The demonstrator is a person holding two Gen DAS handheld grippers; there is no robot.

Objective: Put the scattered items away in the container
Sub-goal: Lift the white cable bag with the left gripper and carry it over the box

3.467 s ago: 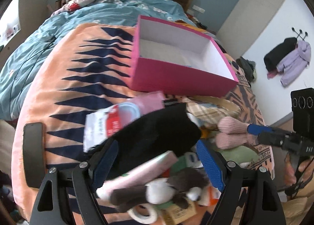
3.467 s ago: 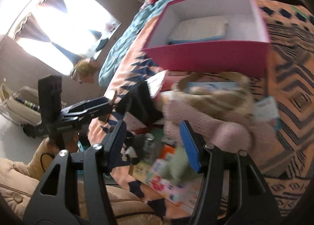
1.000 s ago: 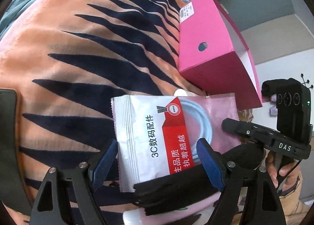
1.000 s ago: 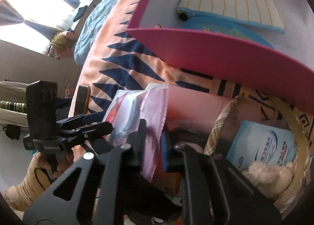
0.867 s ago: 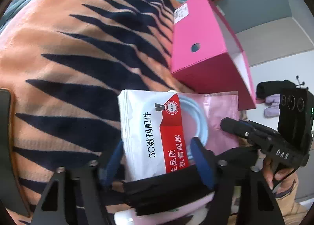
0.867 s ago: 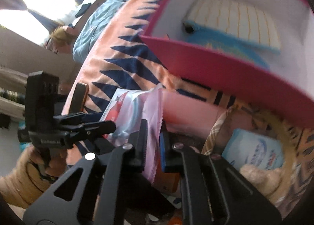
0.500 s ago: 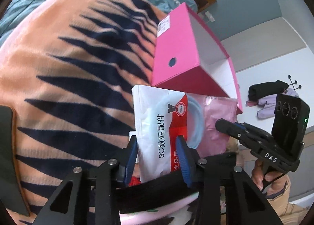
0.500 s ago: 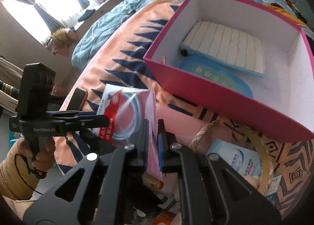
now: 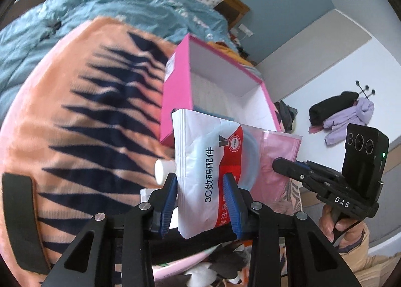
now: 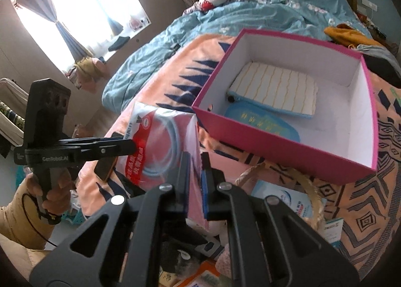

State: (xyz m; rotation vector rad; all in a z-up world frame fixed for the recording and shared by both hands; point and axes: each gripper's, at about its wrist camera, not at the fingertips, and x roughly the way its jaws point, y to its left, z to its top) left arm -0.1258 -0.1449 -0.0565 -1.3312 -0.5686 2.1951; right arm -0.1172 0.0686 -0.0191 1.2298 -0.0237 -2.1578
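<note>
The white-and-red cable packet (image 9: 210,176), with a pink pouch (image 9: 278,161) lying against its back, hangs in the air just short of the pink box (image 10: 283,146), carried by both tongs at once: the left tongs (image 9: 200,201) have just been closing and now pinch the packet's lower edge between their blue pads, while the right tongs (image 10: 194,179) are pressed almost together on the pink pouch's edge. Inside the box lie a striped cream pad (image 10: 275,89) and a blue flat pouch (image 10: 263,124) (so a small part of the tidying looks done), but much is left: a straw basket (image 10: 305,186) with a blue-and-white pack, plush bits and small boxes are scattered on the orange patterned blanket (image 9: 75,111) of the bed. A second ago the packet lay flat on the pile with the left tongs spread around it; since then it has been gripped and lifted, and the box opening has come into view
</note>
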